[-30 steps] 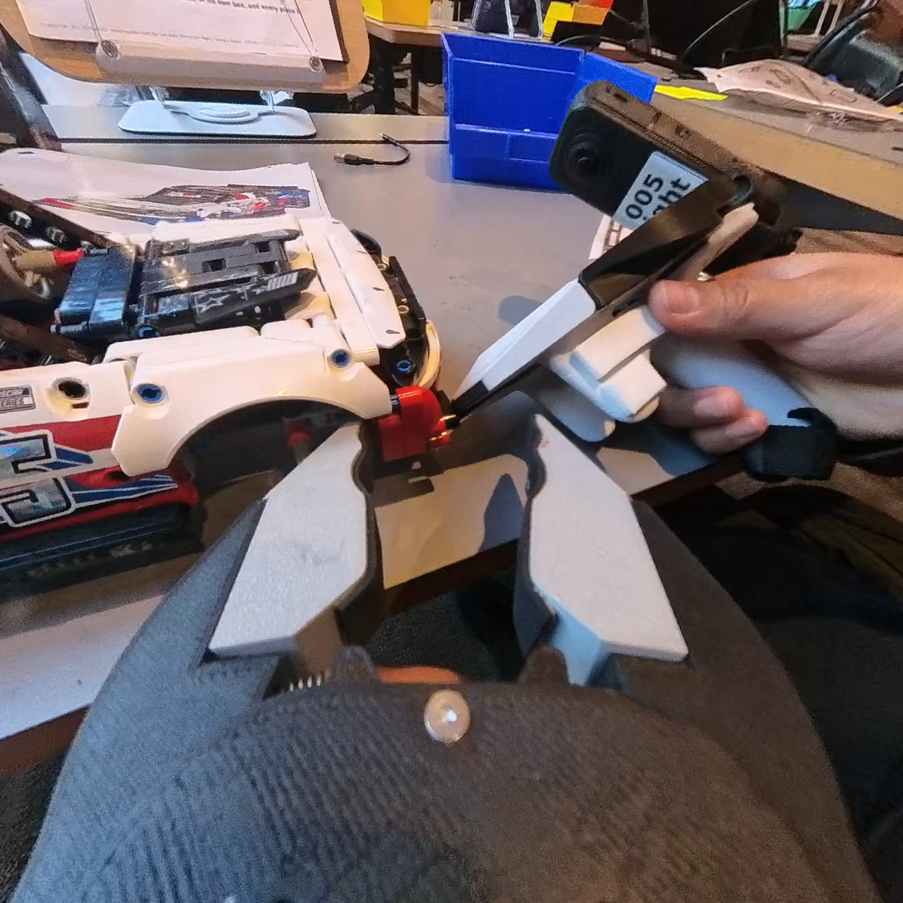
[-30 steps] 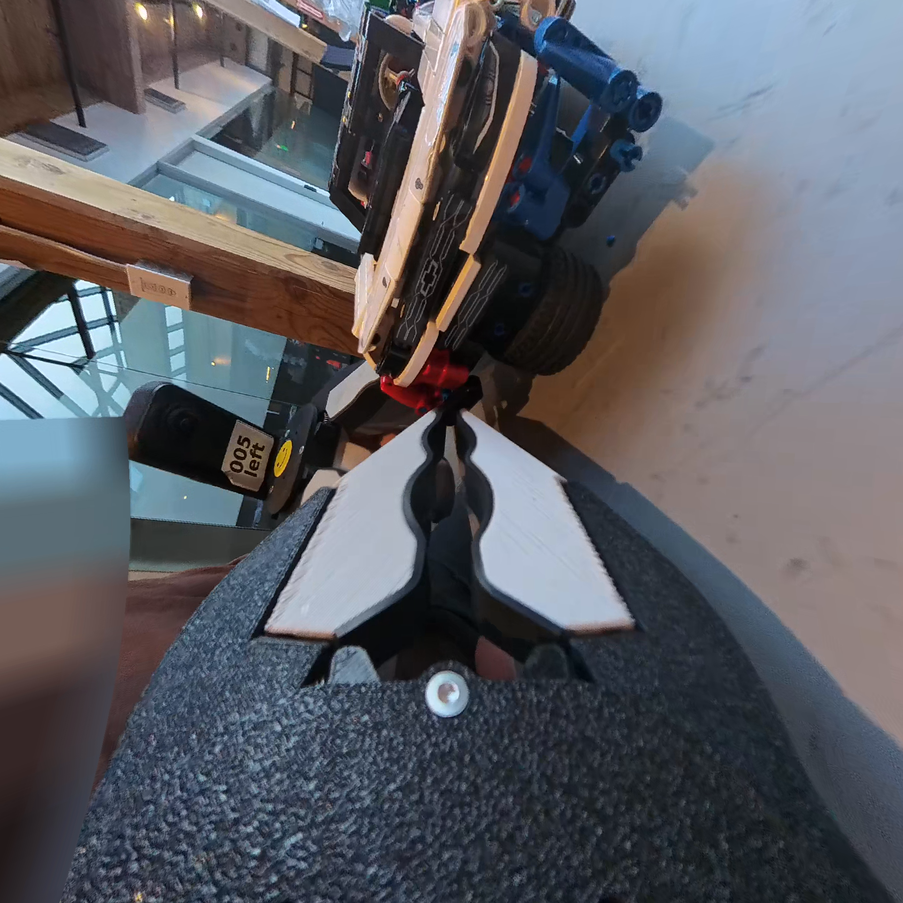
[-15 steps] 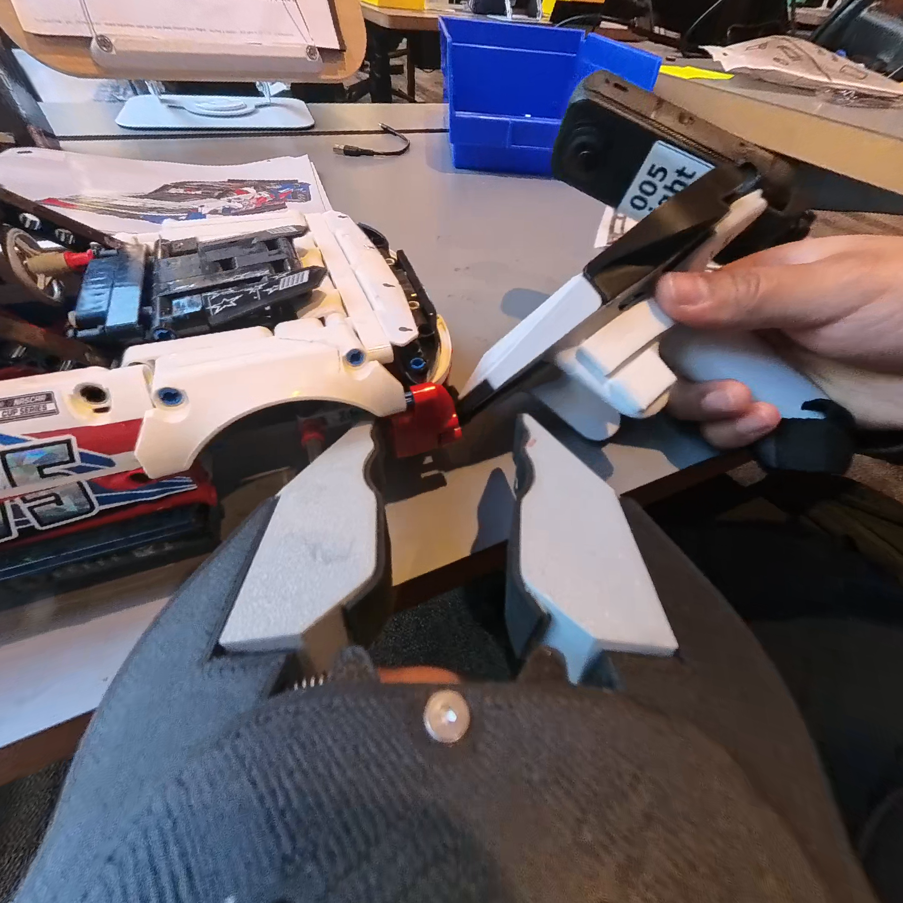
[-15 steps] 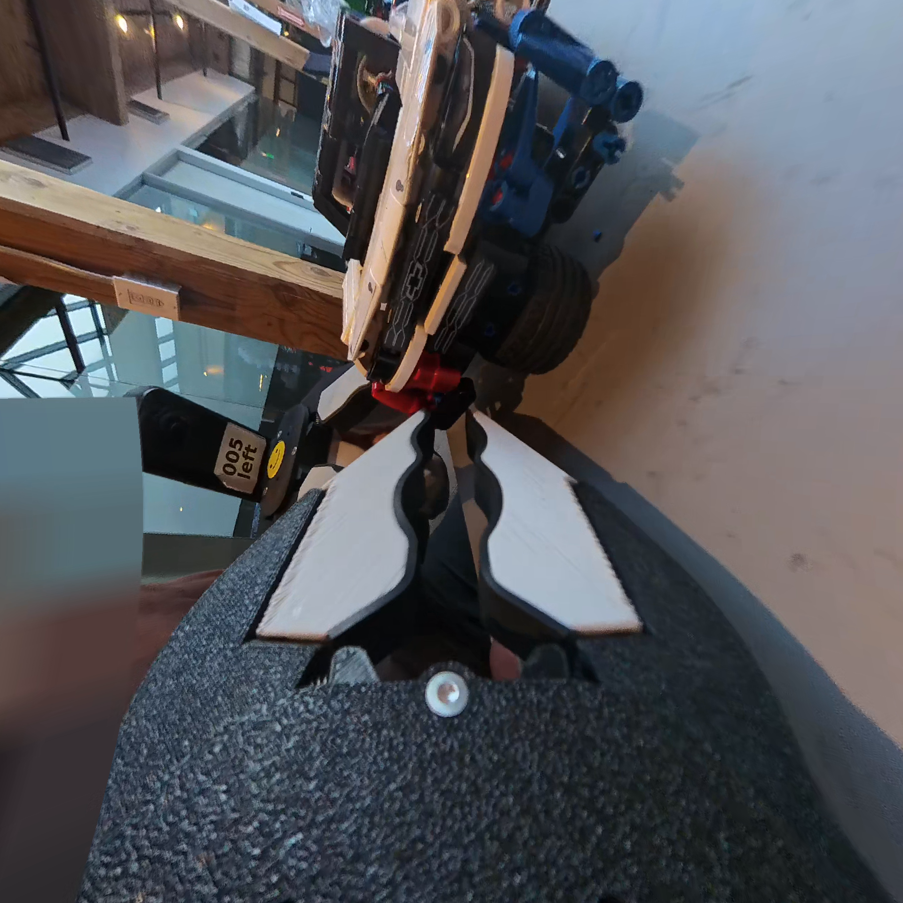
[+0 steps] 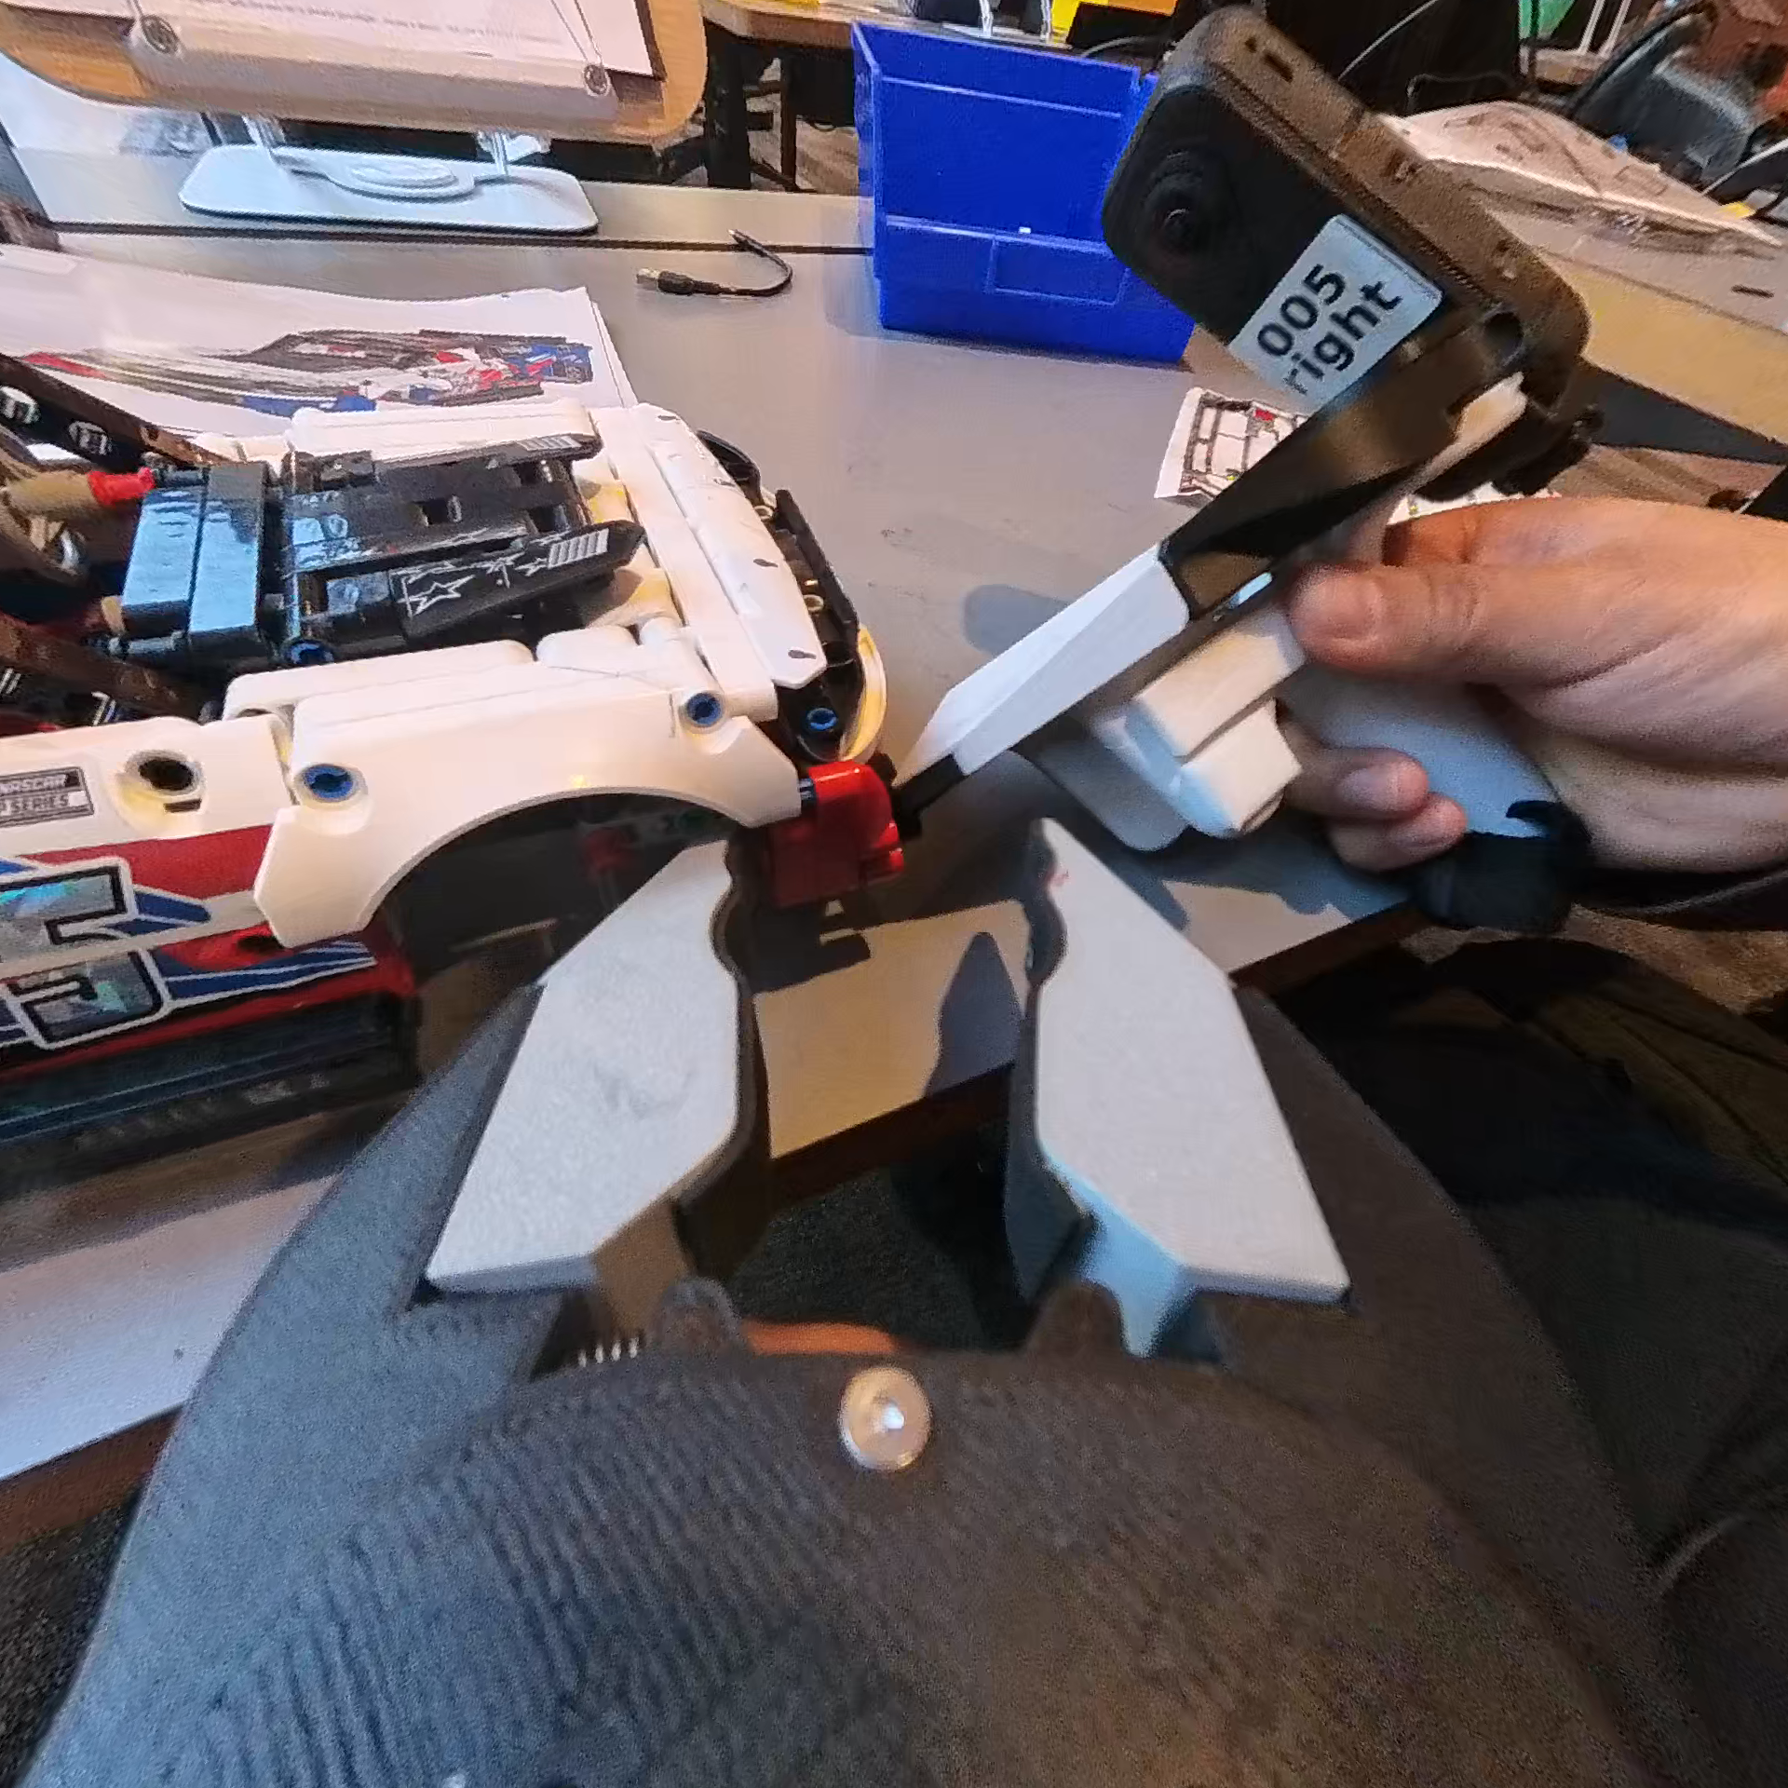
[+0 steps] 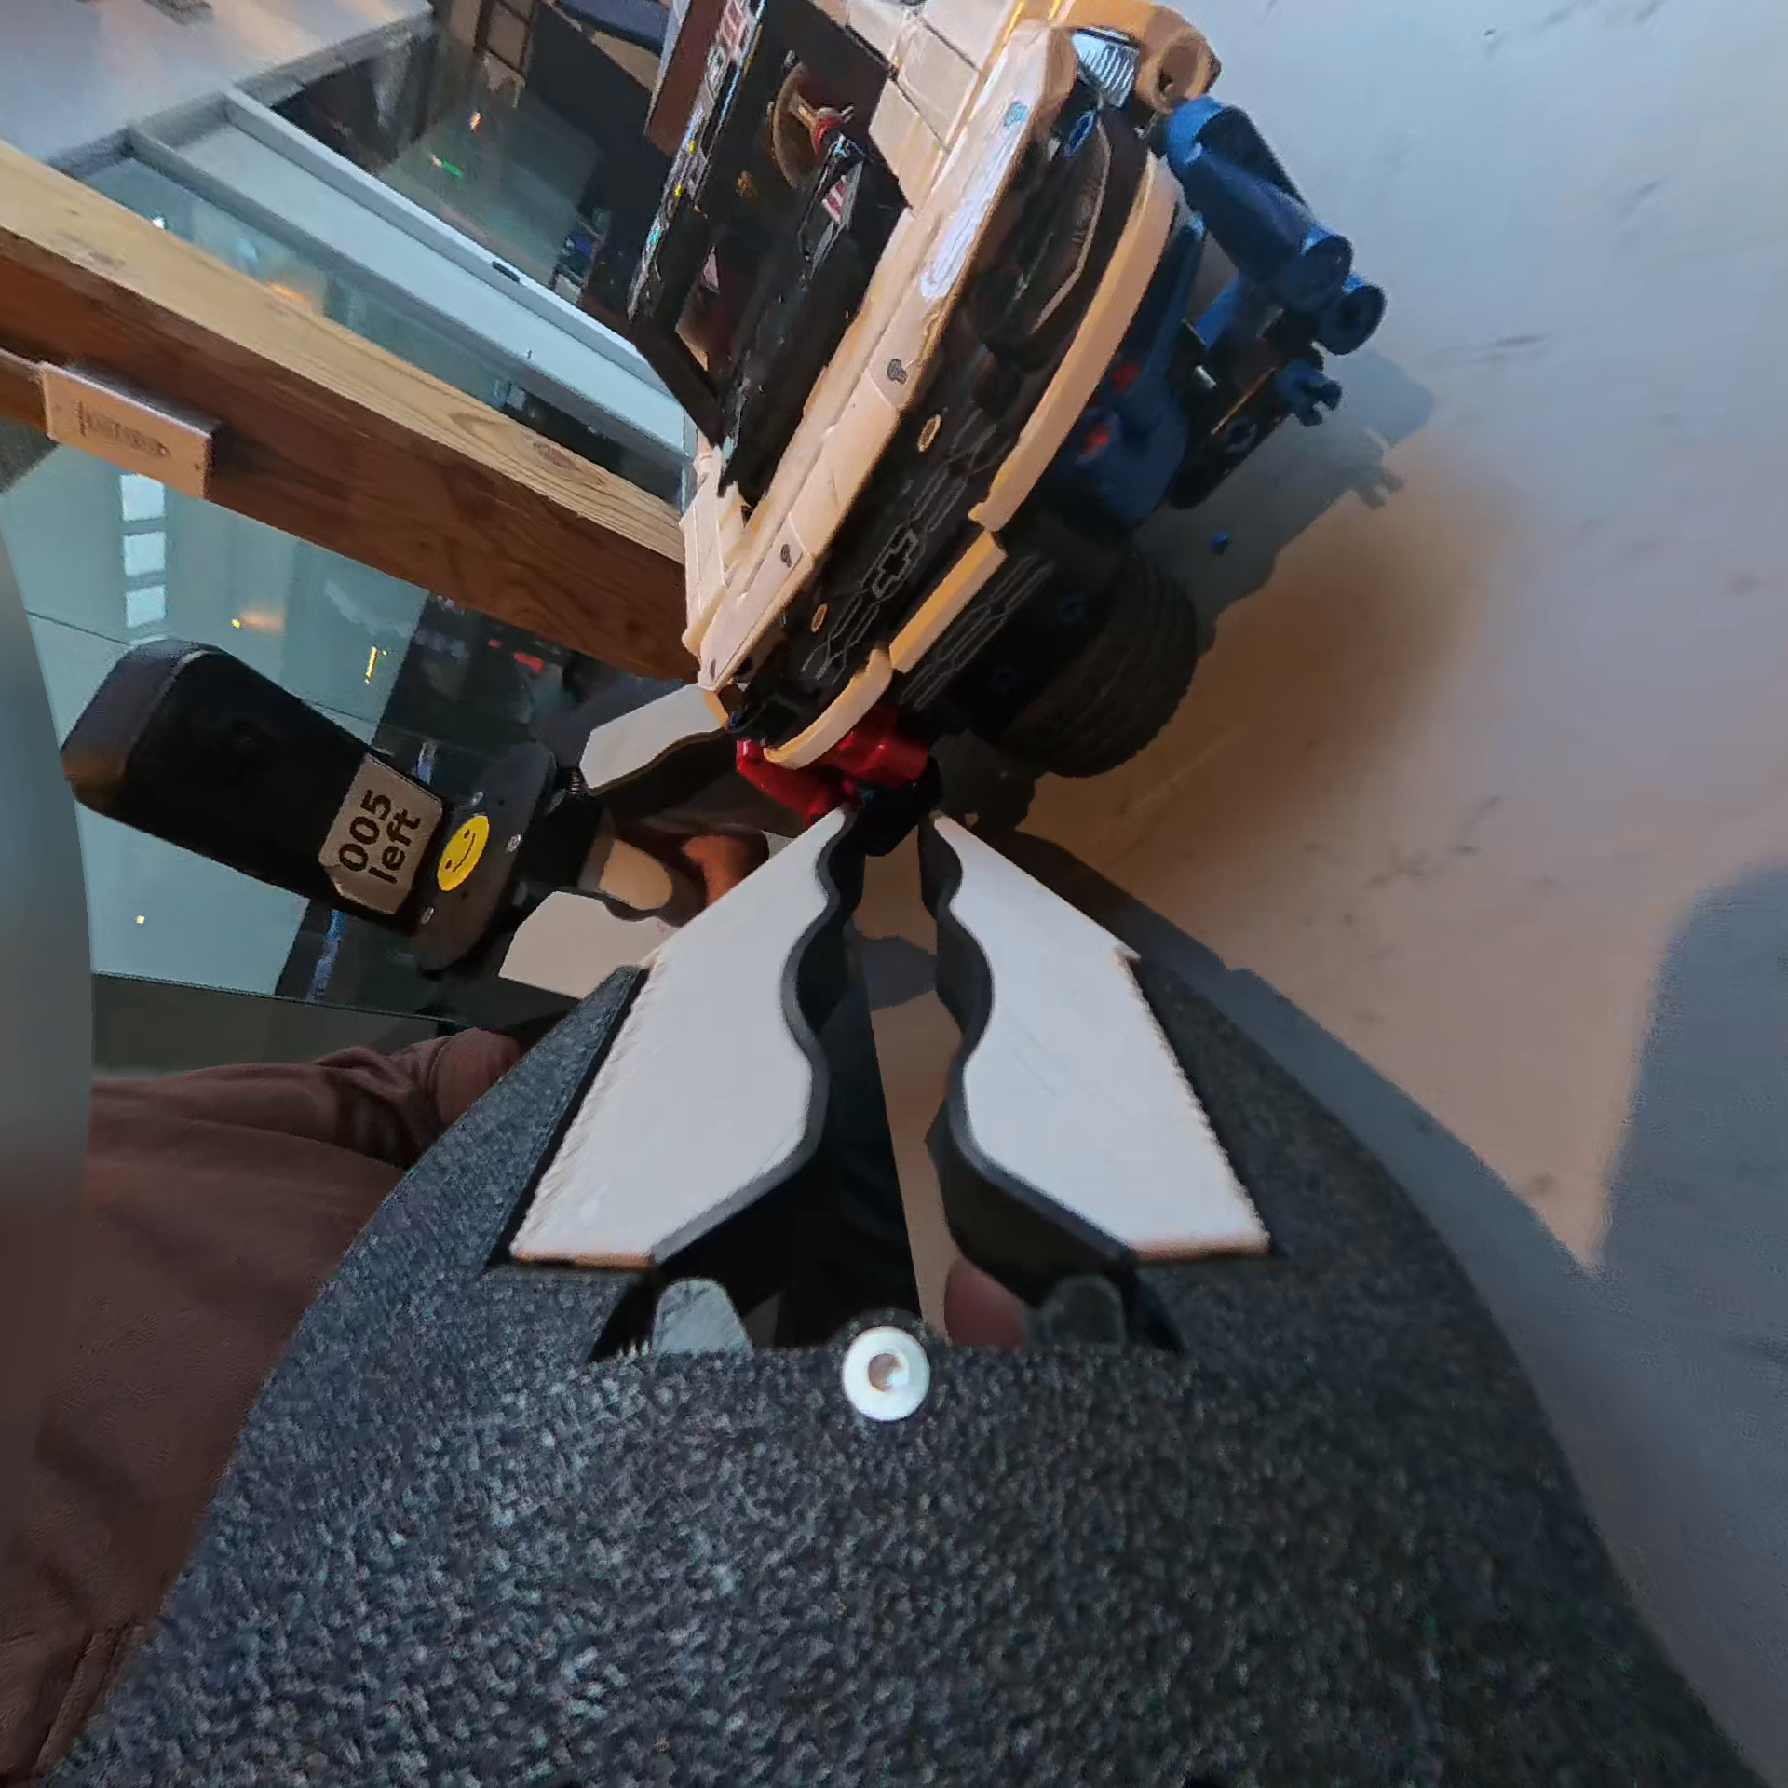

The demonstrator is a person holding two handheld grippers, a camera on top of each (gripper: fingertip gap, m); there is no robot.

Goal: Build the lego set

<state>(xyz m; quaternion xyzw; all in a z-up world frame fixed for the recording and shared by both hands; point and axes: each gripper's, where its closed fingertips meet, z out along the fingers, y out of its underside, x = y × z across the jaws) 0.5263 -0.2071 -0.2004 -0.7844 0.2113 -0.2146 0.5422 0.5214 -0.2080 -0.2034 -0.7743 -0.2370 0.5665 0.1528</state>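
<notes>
Red corner brick (image 5: 834, 830) on the nose of the lego car (image 5: 503, 716), dead ahead of the right gripper (image 6: 885, 827) and right at its tips. Jaws narrowed to a slim gap around a small black piece (image 6: 895, 818) butted against the red; whether actually pinched, cannot tell. Looks like pressing a pin home into that corner, tips angled in low to reach under the white fender (image 5: 522, 745). Left gripper (image 5: 885, 871) just short of the same brick, jaws spread wide, holding nothing, one finger (image 5: 629, 1055) below the wheel arch, probably ready to brace the body against the push. Smooth glossy white panels, curved arch, blue pin heads dotting the shell, stickered flank. Grey matte table (image 5: 919, 435) beneath; blue plastic bin (image 5: 1006, 261) well beyond, instruction sheet (image 5: 319, 358) behind the car.
</notes>
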